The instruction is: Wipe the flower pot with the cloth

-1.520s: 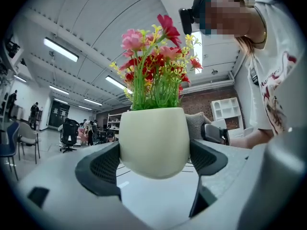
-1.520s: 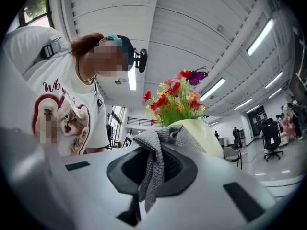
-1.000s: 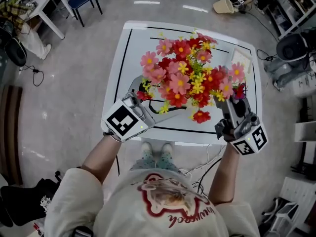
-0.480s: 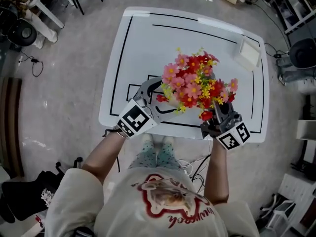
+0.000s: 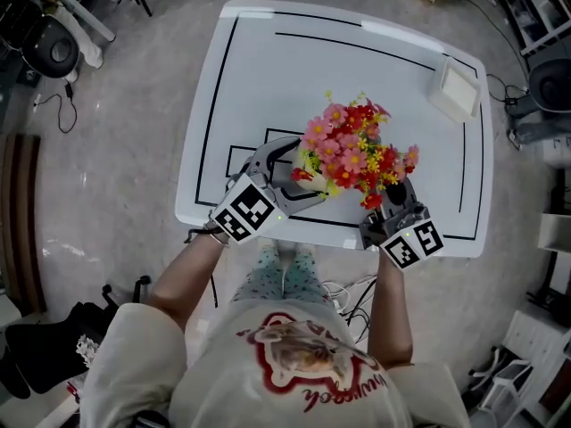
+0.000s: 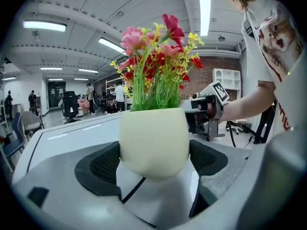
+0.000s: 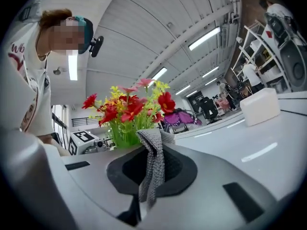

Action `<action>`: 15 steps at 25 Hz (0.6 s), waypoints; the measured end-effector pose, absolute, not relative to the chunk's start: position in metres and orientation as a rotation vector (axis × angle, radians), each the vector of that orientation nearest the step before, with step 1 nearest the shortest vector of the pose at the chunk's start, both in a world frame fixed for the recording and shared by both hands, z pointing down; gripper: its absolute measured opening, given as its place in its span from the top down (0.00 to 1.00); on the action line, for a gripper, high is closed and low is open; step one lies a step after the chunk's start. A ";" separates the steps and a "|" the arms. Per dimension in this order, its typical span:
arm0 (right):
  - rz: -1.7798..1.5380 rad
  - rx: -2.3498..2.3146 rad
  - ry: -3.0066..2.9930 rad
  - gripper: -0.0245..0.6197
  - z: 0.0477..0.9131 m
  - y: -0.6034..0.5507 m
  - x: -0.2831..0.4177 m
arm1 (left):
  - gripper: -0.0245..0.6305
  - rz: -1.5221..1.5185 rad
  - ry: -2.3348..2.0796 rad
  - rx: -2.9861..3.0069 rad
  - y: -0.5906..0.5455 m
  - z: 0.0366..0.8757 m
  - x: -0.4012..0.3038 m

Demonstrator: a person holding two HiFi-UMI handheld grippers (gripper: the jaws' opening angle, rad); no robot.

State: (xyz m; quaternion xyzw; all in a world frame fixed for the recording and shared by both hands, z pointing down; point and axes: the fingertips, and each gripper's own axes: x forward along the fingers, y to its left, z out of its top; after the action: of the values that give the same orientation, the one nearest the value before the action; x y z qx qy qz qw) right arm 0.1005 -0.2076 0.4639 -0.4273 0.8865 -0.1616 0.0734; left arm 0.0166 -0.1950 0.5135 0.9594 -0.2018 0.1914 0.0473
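Showed flower pot [image 6: 153,140] only in left gripper view: cream, smooth, rounded, clamped between left gripper [image 5: 290,175] jaws, near front edge of white table [image 5: 268,69]. Hid it under red, pink, yellow flowers [image 5: 352,154] in head view. Pinched grey knit cloth [image 7: 152,169] in closed right gripper [image 5: 393,205] jaws.

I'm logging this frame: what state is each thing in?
flower pot: upright, clamped in the left gripper.
cloth: bunched, pinched in the right gripper.
left gripper: shut on the flower pot.
right gripper: shut on the cloth.
box: resting on the table's far corner, untouched.
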 end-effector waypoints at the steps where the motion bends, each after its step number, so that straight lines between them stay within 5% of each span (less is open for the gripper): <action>1: -0.499 -1.295 2.677 0.95 0.466 -0.210 0.101 | 0.24 0.622 -0.613 2.917 -0.197 0.516 0.018; 15: -0.518 -1.303 2.742 0.95 0.470 -0.210 0.092 | 0.25 0.982 -0.647 2.808 -0.202 0.550 0.024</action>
State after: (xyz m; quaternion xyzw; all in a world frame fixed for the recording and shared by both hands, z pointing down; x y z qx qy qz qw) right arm 0.0918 -0.2104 0.4700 -0.4228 0.8900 -0.1680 0.0307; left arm 0.0238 -0.2018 0.5496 0.9213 -0.2124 0.3222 0.0484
